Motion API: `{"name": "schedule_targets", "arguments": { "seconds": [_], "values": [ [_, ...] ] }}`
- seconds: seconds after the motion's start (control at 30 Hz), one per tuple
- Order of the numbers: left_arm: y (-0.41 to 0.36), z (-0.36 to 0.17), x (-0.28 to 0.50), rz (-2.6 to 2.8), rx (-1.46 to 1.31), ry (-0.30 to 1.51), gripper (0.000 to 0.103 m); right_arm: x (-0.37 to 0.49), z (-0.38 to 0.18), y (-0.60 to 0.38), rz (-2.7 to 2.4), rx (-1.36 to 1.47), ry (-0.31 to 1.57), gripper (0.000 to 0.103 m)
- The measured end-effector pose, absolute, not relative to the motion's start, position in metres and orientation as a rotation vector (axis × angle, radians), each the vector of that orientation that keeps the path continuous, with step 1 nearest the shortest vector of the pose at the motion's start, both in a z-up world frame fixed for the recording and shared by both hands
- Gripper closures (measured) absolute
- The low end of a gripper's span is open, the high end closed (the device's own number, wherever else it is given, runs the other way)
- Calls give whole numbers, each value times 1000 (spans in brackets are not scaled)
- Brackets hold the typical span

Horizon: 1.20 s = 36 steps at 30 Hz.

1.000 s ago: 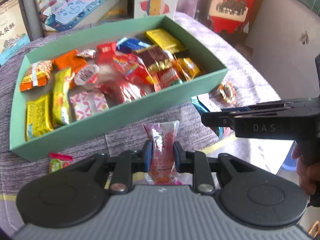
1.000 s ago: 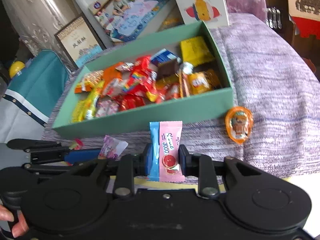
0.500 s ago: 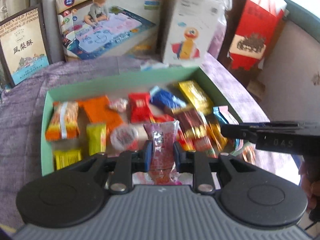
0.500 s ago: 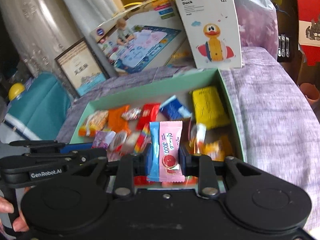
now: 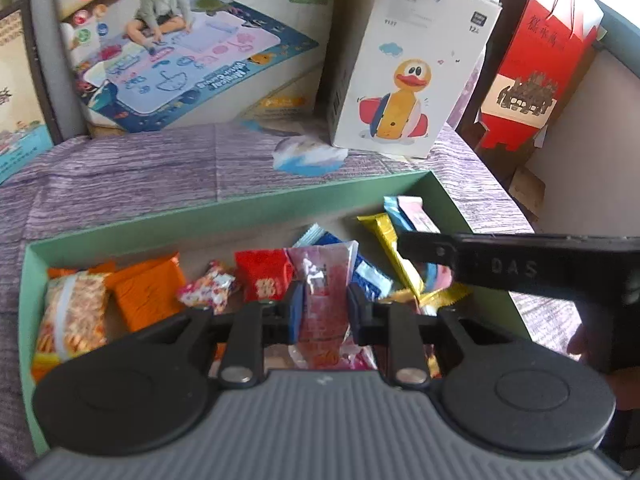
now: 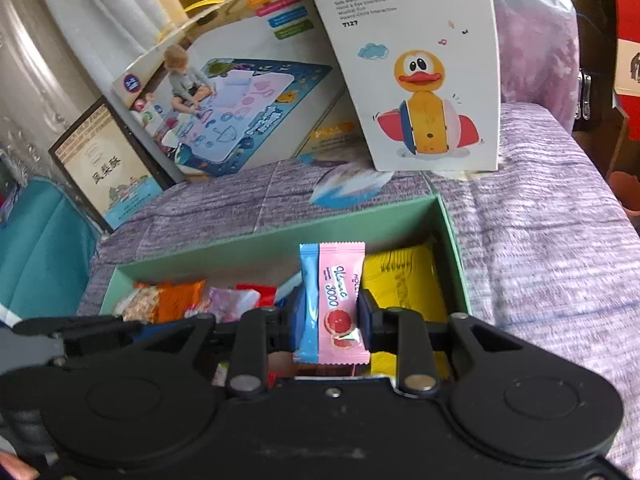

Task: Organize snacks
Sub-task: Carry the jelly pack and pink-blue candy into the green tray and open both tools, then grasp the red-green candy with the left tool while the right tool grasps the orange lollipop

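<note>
The worktop (image 5: 120, 184), under a purple cloth, carries the green box (image 5: 224, 220) of snacks. A second ago the box lay ahead of both claws, its near wall between them and the snacks; now both views look over that wall straight into the box, and the near wall is out of sight. The mat box (image 6: 240, 96) and duck box (image 6: 416, 64) behind it fill far more of each view than before.

The left claw (image 5: 323, 312) is clenched on a clear pink packet (image 5: 322, 280), just as a second ago, but the packet now hangs over the middle of the box, above a red packet (image 5: 262, 276) and a blue one (image 5: 372, 276), where earlier it hung over bare cloth in front of the box.

The right claw (image 6: 330, 320) grips a pink-and-blue sachet (image 6: 334, 300) upright between its pads, unchanged in hold. It now hangs over the right end of the box, just in front of the yellow packet (image 6: 400, 280); earlier it was over the cloth outside. In the left view the sachet's tip shows beyond the right claw's black arm, above the yellow packet (image 5: 386, 236).

The orange sweet that lay on the cloth near the box a second ago is no longer in view.
</note>
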<state>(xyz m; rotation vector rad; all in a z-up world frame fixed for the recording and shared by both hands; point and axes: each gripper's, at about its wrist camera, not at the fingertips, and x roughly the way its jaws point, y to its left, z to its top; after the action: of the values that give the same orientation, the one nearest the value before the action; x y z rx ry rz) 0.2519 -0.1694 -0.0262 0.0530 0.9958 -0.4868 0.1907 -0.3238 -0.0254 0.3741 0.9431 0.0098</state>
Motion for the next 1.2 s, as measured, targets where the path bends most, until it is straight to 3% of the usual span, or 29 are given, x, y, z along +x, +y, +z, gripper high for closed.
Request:
{"name": "schedule_targets", "arguments": {
  "seconds": [0.1, 0.17, 0.23, 0.3, 0.5, 0.6, 1.2],
  "values": [
    [-176, -31, 261, -481, 63, 999, 77, 203, -31, -326, 24, 378, 933, 72],
    [-179, -34, 264, -456, 78, 992, 62, 206, -32, -326, 31, 387, 924, 56],
    [-179, -34, 262, -421, 96, 976, 12, 203, -30, -326, 24, 389, 906, 24],
    [-178, -32, 259, -401, 106, 949, 3, 199, -26, -326, 20, 390, 884, 18],
    [-176, -26, 250, -403, 90, 973, 0, 185, -16, -326, 22, 410, 875, 11],
    [-175, -19, 240, -407, 87, 969, 0, 174, -8, -324, 13, 402, 867, 0],
    [-114, 16, 131, -421, 110, 956, 0, 70, 28, -282, 48, 406, 875, 0]
  ]
}}
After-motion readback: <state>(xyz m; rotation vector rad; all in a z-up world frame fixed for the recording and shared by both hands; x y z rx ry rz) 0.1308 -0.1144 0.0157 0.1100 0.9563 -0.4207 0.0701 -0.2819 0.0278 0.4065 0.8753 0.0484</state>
